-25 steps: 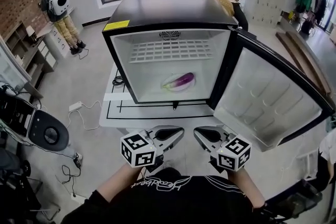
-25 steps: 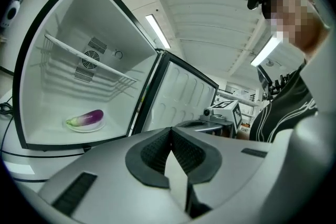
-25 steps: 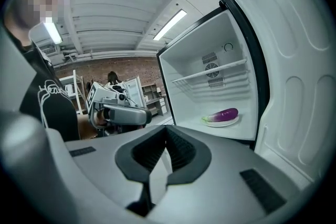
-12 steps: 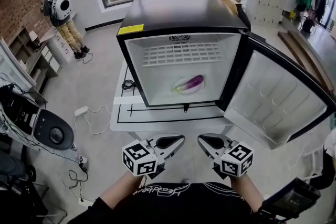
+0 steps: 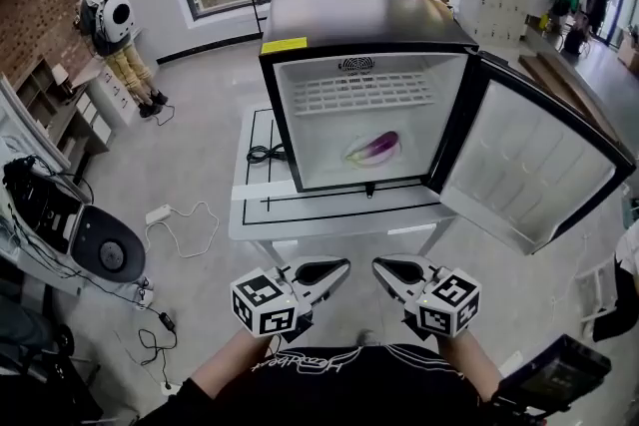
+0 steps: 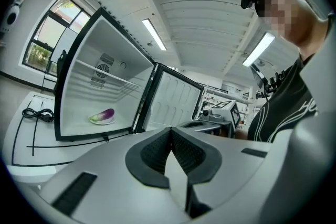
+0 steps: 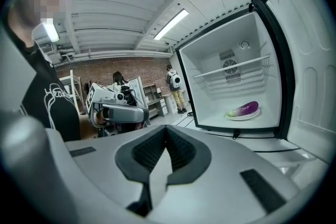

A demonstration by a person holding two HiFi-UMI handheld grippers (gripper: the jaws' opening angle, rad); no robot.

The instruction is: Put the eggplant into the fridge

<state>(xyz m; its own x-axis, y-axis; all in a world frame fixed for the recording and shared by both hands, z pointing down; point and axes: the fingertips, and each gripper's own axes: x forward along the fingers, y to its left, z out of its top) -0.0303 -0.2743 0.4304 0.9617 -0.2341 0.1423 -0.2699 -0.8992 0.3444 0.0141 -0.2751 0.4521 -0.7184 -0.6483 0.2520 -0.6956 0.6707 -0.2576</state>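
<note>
Looking down through the head view, I see the eggplant (image 5: 374, 148) lying on a plate (image 5: 355, 160) inside the fridge (image 5: 369, 15), door (image 5: 529, 175) wide, so the job looks done. The left gripper (image 5: 334, 266) and right gripper (image 5: 384, 266) hang near the person's chest, well clear. Left gripper view: jaws together, empty. Right gripper view: jaws together, empty, with nothing left to carry.

no legible text; yellow label (image 5: 284, 45) on the fridge (image 5: 359, 15) too small
</note>
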